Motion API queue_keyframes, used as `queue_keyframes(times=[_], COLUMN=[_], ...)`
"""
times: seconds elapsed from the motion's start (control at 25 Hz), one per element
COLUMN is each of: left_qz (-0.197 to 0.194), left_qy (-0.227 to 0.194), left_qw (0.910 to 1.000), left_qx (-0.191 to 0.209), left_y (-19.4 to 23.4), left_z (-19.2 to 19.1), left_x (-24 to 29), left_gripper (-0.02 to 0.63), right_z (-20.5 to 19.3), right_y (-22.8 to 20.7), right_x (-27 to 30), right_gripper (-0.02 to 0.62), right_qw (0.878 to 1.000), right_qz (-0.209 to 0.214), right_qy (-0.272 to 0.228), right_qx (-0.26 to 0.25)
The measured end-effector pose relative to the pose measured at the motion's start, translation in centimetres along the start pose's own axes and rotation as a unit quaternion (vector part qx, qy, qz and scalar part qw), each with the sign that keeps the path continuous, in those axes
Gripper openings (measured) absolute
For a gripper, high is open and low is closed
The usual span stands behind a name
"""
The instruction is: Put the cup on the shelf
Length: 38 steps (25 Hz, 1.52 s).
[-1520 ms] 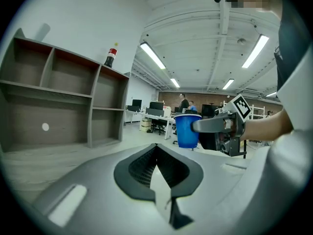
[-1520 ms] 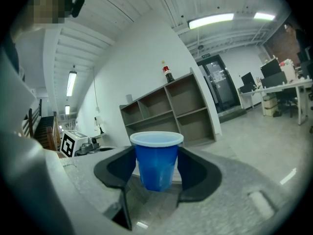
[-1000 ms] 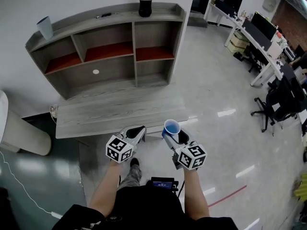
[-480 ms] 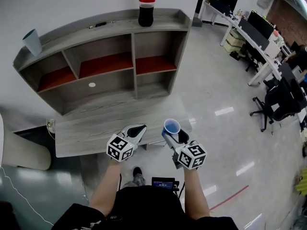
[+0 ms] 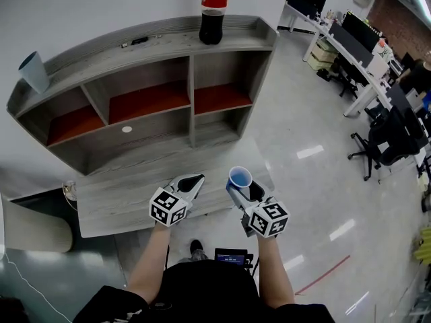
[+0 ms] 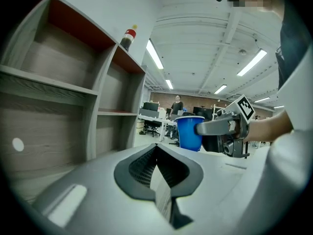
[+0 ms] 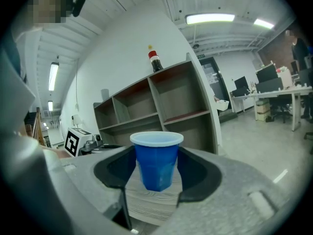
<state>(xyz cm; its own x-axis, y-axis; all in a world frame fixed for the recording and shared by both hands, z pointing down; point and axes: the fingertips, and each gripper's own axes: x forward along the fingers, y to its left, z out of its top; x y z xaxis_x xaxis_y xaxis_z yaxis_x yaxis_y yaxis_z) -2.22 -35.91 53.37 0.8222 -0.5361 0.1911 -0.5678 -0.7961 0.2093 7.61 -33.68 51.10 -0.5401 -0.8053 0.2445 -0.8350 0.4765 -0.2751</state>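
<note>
The right tool [image 5: 242, 189] is grasping the blue cup [image 5: 240, 177] upright over the near edge of the surface [image 5: 128, 194]. The left tool [image 5: 192, 182] is hanging clenched and empty. Reaching the shelf [image 5: 101, 52] and releasing are remaining.

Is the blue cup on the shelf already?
No, the blue cup sits upright between the right gripper's jaws, short of the shelf.
</note>
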Motion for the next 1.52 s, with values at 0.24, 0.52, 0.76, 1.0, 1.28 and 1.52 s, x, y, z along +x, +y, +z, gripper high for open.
queue_keyframes(times=[0.24,0.52,0.76,1.0,1.28,1.52], left_qz=[-0.008,-0.003,0.012,0.020,0.027,0.030], left_qy=[0.002,0.002,-0.004,-0.004,0.000,0.002], left_qw=[0.9999,0.9999,0.9999,0.9998,0.9996,0.9995], left_qx=[-0.012,-0.014,-0.009,-0.003,-0.001,0.001], left_y=[1.1,1.6,1.5,1.1,0.7,0.4], left_z=[-0.5,-0.4,1.1,1.6,1.7,1.8], left_x=[0.6,1.8,2.4,3.1,3.8,4.2], left_gripper=[0.002,0.002,0.002,0.002,0.002,0.002], right_z=[-0.6,-0.2,1.4,1.9,2.1,2.0], right_y=[-0.1,-1.1,-1.5,-2.1,-2.9,-3.4], right_x=[1.3,2.2,2.6,2.7,2.5,2.4], right_gripper=[0.265,0.265,0.265,0.265,0.265,0.265], right_qw=[1.000,1.000,1.000,0.999,0.999,0.998], right_qz=[-0.005,0.006,0.027,0.042,0.052,0.058], right_qy=[0.011,0.015,0.010,0.010,0.009,0.010], right_qx=[0.003,0.000,-0.010,-0.013,-0.012,-0.011])
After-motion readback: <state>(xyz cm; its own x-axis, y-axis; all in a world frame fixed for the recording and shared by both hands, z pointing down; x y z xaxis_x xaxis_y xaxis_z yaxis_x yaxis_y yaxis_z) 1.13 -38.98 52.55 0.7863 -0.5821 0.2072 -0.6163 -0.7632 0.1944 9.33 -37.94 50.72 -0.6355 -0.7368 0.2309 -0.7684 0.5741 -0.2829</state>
